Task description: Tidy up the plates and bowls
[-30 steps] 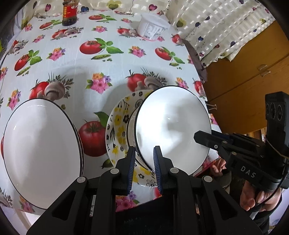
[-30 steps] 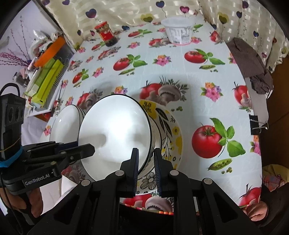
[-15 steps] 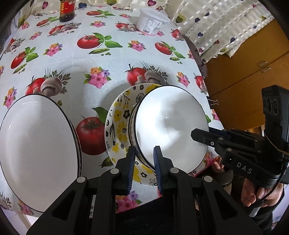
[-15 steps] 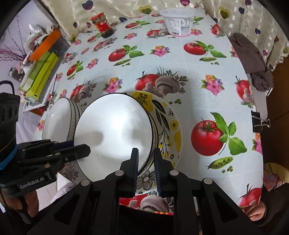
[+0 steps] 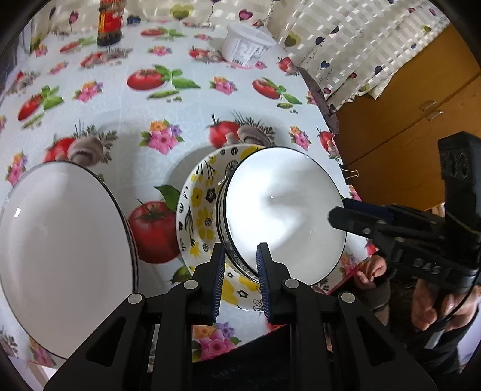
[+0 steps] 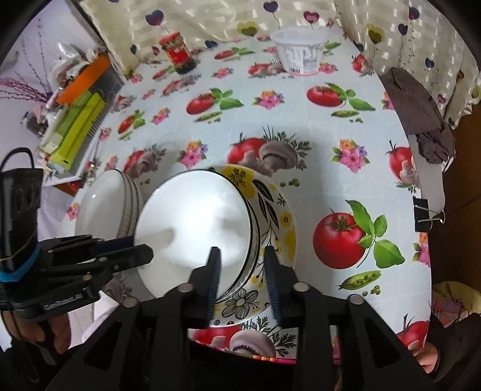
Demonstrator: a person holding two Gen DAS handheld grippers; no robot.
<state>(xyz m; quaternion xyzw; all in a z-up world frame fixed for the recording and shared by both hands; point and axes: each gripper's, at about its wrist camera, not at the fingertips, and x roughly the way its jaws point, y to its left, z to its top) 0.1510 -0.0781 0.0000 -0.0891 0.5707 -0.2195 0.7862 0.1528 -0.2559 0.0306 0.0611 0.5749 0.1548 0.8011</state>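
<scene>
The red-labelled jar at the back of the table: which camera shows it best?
The right wrist view. There the red-labelled jar stands whole, lid and dark contents showing, near the white tub. In the left wrist view the jar is cut off at the top edge and blurred.

table [image 6: 300, 126], tomato-print cloth: floral plate [image 6: 279, 216], white bowls [image 6: 102, 210], tub [image 6: 300, 51], jar [image 6: 179, 52].

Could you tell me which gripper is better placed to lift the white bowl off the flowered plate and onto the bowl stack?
Probably the left gripper. Both straddle the white bowl's rim, but the bowl stack lies on its side; the right gripper would have to cross over.
</scene>
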